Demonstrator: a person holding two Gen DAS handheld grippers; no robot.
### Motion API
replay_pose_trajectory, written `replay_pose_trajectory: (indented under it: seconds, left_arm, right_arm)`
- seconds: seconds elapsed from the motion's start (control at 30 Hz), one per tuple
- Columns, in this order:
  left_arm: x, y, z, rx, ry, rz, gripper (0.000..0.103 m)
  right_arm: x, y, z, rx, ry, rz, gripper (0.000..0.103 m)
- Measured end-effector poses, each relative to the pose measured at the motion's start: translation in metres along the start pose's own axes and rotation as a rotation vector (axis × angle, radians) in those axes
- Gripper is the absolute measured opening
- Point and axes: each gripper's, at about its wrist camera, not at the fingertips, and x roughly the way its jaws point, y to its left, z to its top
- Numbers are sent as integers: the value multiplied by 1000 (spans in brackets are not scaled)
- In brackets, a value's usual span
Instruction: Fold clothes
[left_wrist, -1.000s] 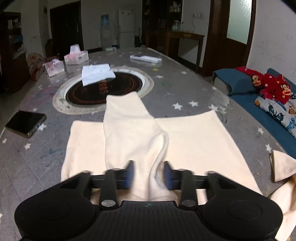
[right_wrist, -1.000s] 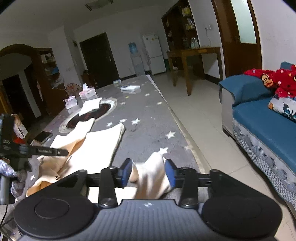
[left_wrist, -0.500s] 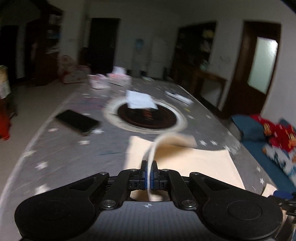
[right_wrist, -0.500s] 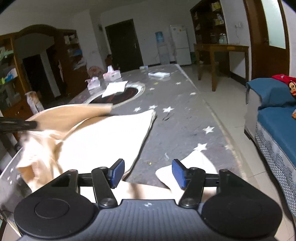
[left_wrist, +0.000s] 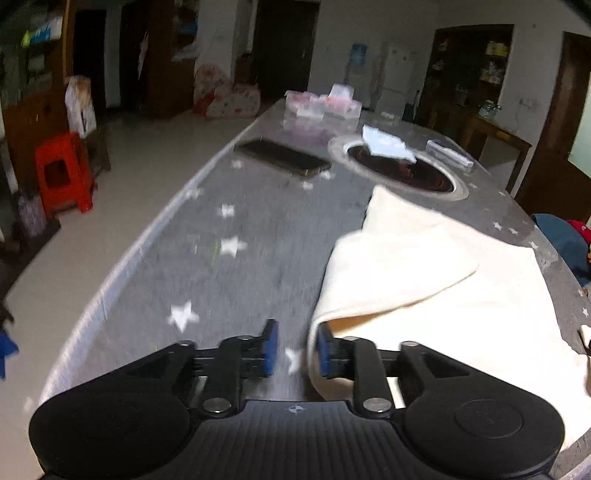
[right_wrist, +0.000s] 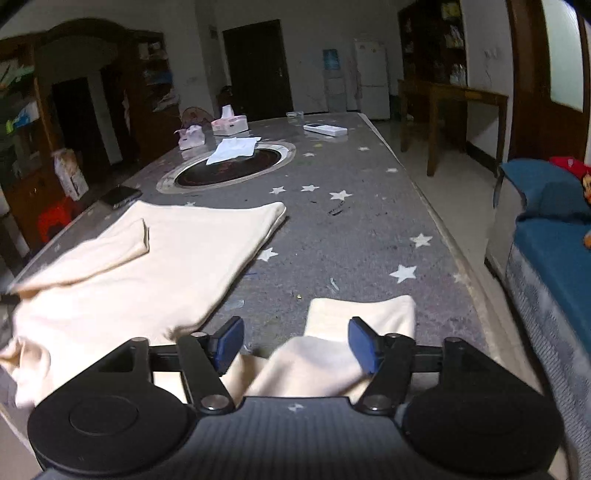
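Observation:
A cream long-sleeved garment (left_wrist: 436, 280) lies flat on the grey star-patterned table (left_wrist: 236, 258), one sleeve folded across its body. My left gripper (left_wrist: 294, 349) is open at the garment's left edge; the cloth rests against its right pad (left_wrist: 325, 350) and is not pinched. In the right wrist view the garment's body (right_wrist: 155, 266) spreads to the left with the folded sleeve (right_wrist: 107, 251) on it. My right gripper (right_wrist: 295, 345) is open over the other sleeve (right_wrist: 354, 332), which lies loose between the pads.
A black phone (left_wrist: 282, 158) lies on the table beyond the left gripper. A round inset burner (right_wrist: 229, 168) with a white cloth (right_wrist: 232, 149) on it, tissue boxes (right_wrist: 229, 123) and a remote (right_wrist: 325, 129) sit farther back. A blue sofa (right_wrist: 554, 251) stands right of the table.
My left gripper, shut on the sleeve half a second ago, has let it go and swung left; the sleeve now lies across the body. My right gripper opened and stays over the other sleeve.

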Motion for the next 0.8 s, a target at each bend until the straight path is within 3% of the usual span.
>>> replay_pose_trajectory:
  seconds: [0.17,0.5,0.67,0.8]
  left_arm:
    - [8,-19,10,80,-27,-42,51]
    - [45,-43,-1,143,64,-75,49]
    - [44,-67,-6,164,68,-134,50]
    - [55,-82,2,167,67,-131,52]
  right_arm:
    - [-1,-6,-8,-2,21,-26,66]
    - [7,-14,-8,-88,14,-79,65]
    - [20,-38,5,-103,-15,-181,65]
    - [41,-55,21,-130,-34,-266,60]
